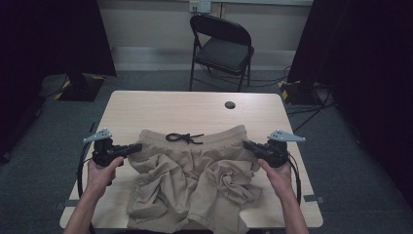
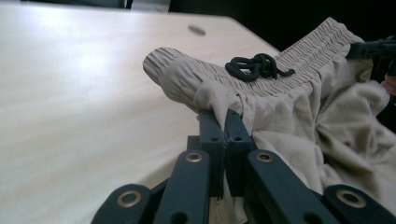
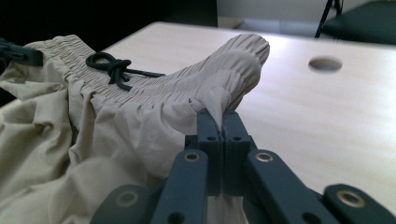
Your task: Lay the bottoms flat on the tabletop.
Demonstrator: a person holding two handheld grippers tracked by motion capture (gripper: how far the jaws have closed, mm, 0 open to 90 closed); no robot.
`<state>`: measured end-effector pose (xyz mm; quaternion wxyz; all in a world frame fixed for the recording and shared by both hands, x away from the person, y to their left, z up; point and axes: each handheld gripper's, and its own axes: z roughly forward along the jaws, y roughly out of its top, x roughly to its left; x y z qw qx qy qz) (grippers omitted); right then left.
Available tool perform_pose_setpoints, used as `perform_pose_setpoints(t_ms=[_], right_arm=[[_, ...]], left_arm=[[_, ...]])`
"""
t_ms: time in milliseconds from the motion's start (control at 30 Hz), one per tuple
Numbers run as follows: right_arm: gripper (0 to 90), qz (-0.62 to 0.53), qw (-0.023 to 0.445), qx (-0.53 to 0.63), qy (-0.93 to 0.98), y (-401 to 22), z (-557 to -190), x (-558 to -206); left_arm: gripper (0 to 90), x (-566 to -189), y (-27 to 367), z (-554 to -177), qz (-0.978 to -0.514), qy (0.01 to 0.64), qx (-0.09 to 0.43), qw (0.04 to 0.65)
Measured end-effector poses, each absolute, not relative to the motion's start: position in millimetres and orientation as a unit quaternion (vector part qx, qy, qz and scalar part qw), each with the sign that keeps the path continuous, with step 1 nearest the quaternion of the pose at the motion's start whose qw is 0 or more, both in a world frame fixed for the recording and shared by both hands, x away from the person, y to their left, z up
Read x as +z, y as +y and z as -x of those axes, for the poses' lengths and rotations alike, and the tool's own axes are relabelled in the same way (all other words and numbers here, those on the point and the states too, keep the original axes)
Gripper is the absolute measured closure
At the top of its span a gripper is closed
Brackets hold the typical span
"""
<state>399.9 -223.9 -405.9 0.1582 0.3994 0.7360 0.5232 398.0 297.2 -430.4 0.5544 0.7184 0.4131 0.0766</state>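
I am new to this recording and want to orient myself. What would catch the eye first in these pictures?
First, the beige shorts lying crumpled on the near half of the wooden table, with a black drawstring knotted at the waistband. The left gripper and the right gripper each pinch one end of that waistband, jaws shut on the cloth. Behind the table stands a black folding chair.
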Motion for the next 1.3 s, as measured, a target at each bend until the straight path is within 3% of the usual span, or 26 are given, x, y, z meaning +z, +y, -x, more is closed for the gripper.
perform_pose_setpoints(t_ms=[667,900,1000,1033,1067,1100,1133,1300], right_arm=[[88.8,-0.376,0.220,0.565,0.701,-225.9,-428.2,-319.5],[88.9,-0.364,0.225,0.562,0.708,-216.0,-466.8,-289.3],[88.5,-0.383,0.232,0.550,0.705,-210.6,-500.1,-278.2],[85.1,-0.391,0.235,0.545,0.703,-209.2,-509.0,-278.9],[72.6,-0.407,0.242,0.528,0.704,-207.8,-517.9,-282.3],[72.6,-0.407,0.242,0.528,0.704,-207.8,-517.9,-282.3],[56.2,-0.441,0.254,0.493,0.705,-207.0,-526.0,-287.6],[48.8,-0.472,0.243,0.477,0.701,-216.0,-531.9,-317.9]], left_arm=[[89.4,-328.7,296.6,-435.8,-0.698,0.363,0.145,0.599],[89.5,-303.9,305.3,-476.8,-0.682,0.381,0.163,0.603],[88.0,-298.6,303.6,-500.9,-0.674,0.396,0.178,0.598],[78.1,-301.8,300.9,-515.2,-0.669,0.421,0.185,0.584],[61.6,-301.8,300.9,-515.2,-0.669,0.421,0.185,0.584],[61.6,-305.8,299.8,-520.9,-0.670,0.440,0.181,0.571],[54.6,-311.4,299.9,-523.6,-0.672,0.447,0.181,0.561],[54.8,-346.0,302.5,-523.4,-0.692,0.447,0.156,0.545]])
